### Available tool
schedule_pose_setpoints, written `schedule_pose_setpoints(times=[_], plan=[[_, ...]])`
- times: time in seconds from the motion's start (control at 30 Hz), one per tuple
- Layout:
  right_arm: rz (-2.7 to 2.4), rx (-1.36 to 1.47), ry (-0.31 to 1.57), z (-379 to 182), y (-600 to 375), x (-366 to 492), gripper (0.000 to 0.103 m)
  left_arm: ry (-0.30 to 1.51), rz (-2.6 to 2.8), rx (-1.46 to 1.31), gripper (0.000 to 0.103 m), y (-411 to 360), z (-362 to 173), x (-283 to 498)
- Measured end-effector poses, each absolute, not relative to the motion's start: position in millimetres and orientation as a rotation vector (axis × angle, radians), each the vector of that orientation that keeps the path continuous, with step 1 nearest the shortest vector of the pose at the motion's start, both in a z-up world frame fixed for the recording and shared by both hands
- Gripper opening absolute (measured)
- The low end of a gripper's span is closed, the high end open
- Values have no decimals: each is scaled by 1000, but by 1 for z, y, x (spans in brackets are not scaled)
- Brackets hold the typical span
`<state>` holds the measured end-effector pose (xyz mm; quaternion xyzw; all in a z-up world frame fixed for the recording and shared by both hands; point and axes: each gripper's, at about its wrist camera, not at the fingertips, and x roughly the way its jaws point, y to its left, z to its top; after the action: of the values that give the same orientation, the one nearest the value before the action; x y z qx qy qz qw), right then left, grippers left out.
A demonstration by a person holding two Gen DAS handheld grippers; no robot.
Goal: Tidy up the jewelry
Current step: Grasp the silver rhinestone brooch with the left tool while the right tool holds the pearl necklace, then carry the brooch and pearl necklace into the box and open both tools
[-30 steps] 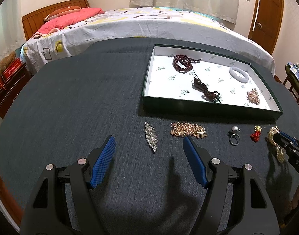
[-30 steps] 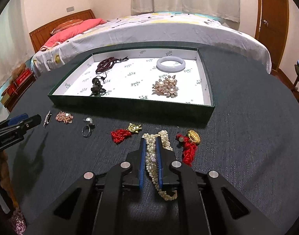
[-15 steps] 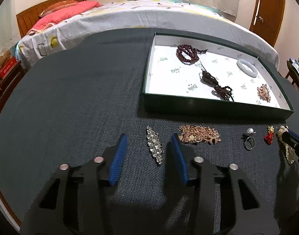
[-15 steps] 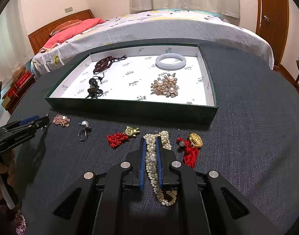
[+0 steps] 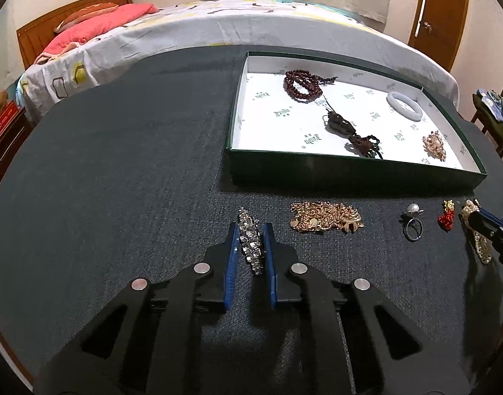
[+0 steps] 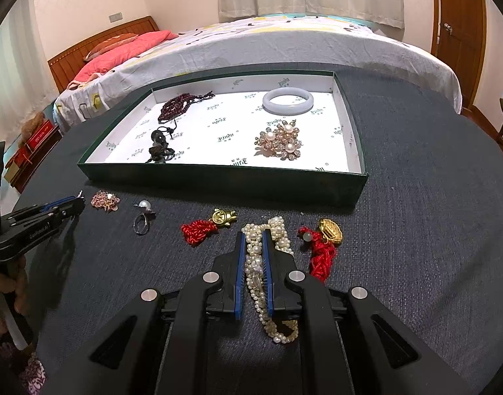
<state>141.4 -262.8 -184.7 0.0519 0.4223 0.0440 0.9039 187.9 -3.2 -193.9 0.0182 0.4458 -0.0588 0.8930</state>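
The left gripper has just closed its blue fingers on the crystal bracelet, which lies on the dark worktop in front of the tray's near left corner; the pads press both sides of the bracelet. The right gripper is clenched on the pearl necklace, which rests on the worktop with its loop trailing back between the fingers. The green tray with a white printed lining stands beyond both grippers. It holds a dark red bead string, a dark cord pendant, a pale bangle and a pearl brooch, all apart from one another. In a row on the worktop along the tray's near wall lie a gold chain bracelet, a pearl ring, a red tassel with a gold charm just left of the necklace, and a second red tassel with a gold charm just right of it.
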Motion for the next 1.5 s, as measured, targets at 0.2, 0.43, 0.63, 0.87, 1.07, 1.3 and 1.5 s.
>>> schedule_pose_setpoints(times=[0.2,0.43,0.63,0.87,1.07,1.3,1.5], plan=[[92,109,854,-180,-260,134,10,908,-130,40,12,-4,-188,182],[95,115,832,-171,-260,127,10,880,-145,35,12,-5,-174,175],[99,123,804,-161,-260,123,10,853,-170,15,12,-8,-157,170],[113,133,755,-139,-259,120,10,816,-206,9,12,-19,-137,170],[133,135,713,-122,-255,128,10,784,-242,1,12,-29,-120,180],[165,137,659,-100,-250,154,10,729,-272,1,12,-42,-101,204],[181,134,616,-85,-245,191,10,703,-276,10,12,-53,-97,234]])
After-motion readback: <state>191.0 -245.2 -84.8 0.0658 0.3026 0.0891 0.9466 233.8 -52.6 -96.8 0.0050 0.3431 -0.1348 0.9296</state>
